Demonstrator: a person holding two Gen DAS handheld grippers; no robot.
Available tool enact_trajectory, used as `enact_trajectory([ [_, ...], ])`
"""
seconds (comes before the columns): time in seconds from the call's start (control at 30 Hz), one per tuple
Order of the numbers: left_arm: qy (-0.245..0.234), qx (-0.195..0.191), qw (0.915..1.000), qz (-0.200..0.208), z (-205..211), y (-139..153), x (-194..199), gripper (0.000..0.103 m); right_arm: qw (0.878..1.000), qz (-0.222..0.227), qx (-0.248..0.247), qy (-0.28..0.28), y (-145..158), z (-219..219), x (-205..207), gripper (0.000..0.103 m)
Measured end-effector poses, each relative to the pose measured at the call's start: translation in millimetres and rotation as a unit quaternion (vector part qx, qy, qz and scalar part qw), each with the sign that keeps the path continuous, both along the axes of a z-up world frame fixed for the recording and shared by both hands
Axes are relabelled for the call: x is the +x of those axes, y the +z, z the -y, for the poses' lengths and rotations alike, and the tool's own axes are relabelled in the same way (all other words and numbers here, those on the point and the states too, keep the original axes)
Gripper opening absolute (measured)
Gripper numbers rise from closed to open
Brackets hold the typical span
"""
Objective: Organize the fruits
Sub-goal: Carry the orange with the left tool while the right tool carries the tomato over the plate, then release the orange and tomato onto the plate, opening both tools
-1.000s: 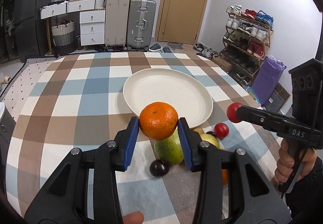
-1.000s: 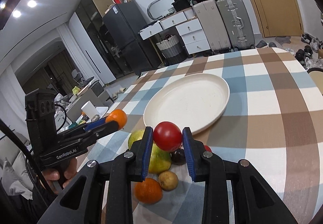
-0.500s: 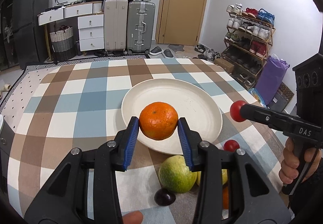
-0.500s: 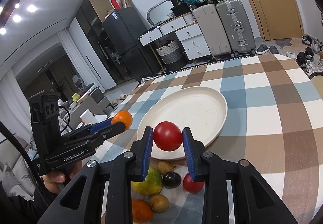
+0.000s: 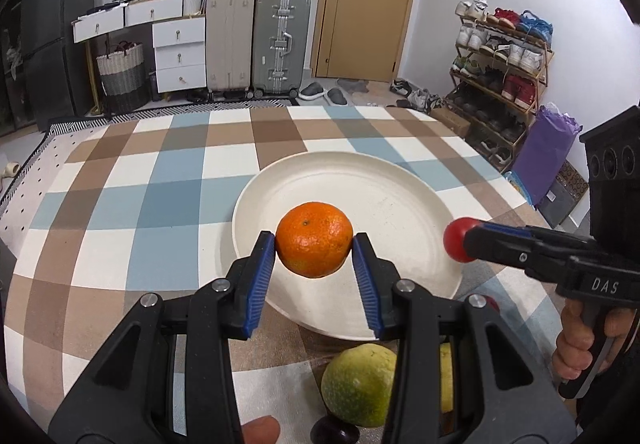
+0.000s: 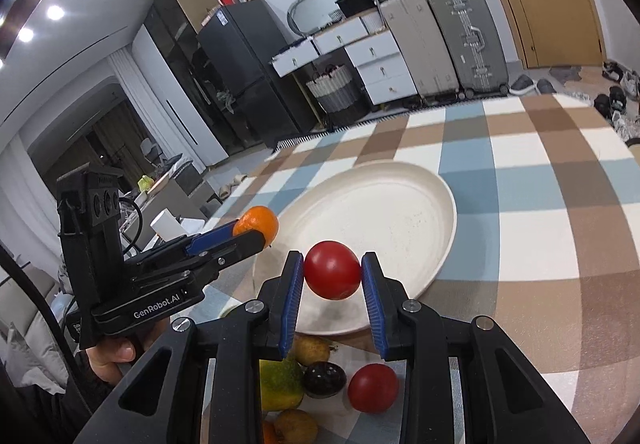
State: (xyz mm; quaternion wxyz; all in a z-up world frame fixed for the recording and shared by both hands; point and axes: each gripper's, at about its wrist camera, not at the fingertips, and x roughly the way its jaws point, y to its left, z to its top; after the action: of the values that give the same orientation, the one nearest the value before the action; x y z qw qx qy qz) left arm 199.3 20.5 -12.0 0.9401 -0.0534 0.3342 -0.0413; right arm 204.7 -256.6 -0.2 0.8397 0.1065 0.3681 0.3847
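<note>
Since 1 s ago both grippers carried fwd from over the fruit pile to over the plate [image 5: 420, 180]; pile now sits at the plate's near edge, under the gripper bodies. Means both fruits look nearly in drop position, release likely next.

Table w/ checked cloth [image 5: 160, 180]: plate roughly centre, bare, nothing on it yet.
Left gripper [image 5: 314, 244]: clenched on the orange [image 5: 314, 239], pads pressing both sides, held above plate's near-left part, not touching it.
Right gripper [image 6: 332, 270]: clenched on the red tomato-like fruit [image 6: 332, 270], hanging above plate's near rim, to the right of the orange, the two apart.

Leftovers just off plate's near rim: green-yellow fruit [image 5: 360, 384], second red fruit [image 6: 372, 388], dark plum-like one [image 6: 324, 380], brownish small ones [image 6: 314, 350], another orange barely visible at frame bottom.

Nothing blocks the plate. Judgement: round fruits may roll on the shallow plate if dropped from height, lower first.
</note>
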Motion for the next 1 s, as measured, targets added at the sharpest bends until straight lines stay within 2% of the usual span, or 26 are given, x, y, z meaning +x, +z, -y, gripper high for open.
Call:
enact_trajectory([
  [0.37, -0.005, 0.009, 0.9999, -0.009, 5.5, -11.3, 13.4, 0.037, 0.999, -0.026, -0.033, -0.008, -16.2, -10.5, 11.5, 0.030],
  [0.53, -0.012, 0.013, 0.9998, 0.005, 10.4, -9.9, 10.9, 0.037, 0.999, -0.022, -0.047, -0.015, -19.4, -13.4, 13.4, 0.031],
  [0.57, -0.014, 0.013, 0.9998, 0.006, 10.5, -9.4, 8.9, 0.038, 0.999, -0.019, -0.047, -0.017, -18.9, -12.7, 12.9, 0.032],
  [0.6, -0.016, 0.014, 0.9998, 0.006, 10.8, -9.9, 9.3, 0.039, 0.999, -0.014, -0.043, -0.020, -17.3, -10.8, 12.0, 0.039],
  [0.63, -0.016, 0.014, 0.9998, 0.006, 10.3, -9.4, 7.1, 0.041, 0.999, -0.011, -0.039, -0.022, -16.1, -9.2, 11.2, 0.048],
  [0.67, -0.015, 0.014, 0.9998, 0.007, 9.4, -9.1, 5.4, 0.044, 0.999, -0.006, -0.032, -0.024, -14.1, -7.0, 9.8, 0.052],
  [0.77, -0.007, 0.013, 0.9998, 0.016, 6.4, -6.3, 0.5, 0.062, 0.999, 0.010, -0.019, -0.027, -7.0, -1.9, 5.9, 0.064],
  [0.83, 0.005, 0.012, 0.9996, 0.025, 3.4, -3.6, -4.3, 0.084, 0.999, 0.015, -0.016, -0.032, -4.8, 1.0, 4.3, 0.082],
  [0.9, 0.020, 0.014, 0.9987, 0.045, 0.4, 0.8, -12.7, 0.090, 0.999, 0.018, -0.020, -0.038, -3.8, 3.1, 2.4, 0.088],
  [1.0, 0.024, 0.018, 0.9983, 0.050, -1.4, 2.9, -21.0, 0.102, 0.998, 0.030, -0.035, -0.047, -1.6, 4.5, -2.3, 0.091],
])
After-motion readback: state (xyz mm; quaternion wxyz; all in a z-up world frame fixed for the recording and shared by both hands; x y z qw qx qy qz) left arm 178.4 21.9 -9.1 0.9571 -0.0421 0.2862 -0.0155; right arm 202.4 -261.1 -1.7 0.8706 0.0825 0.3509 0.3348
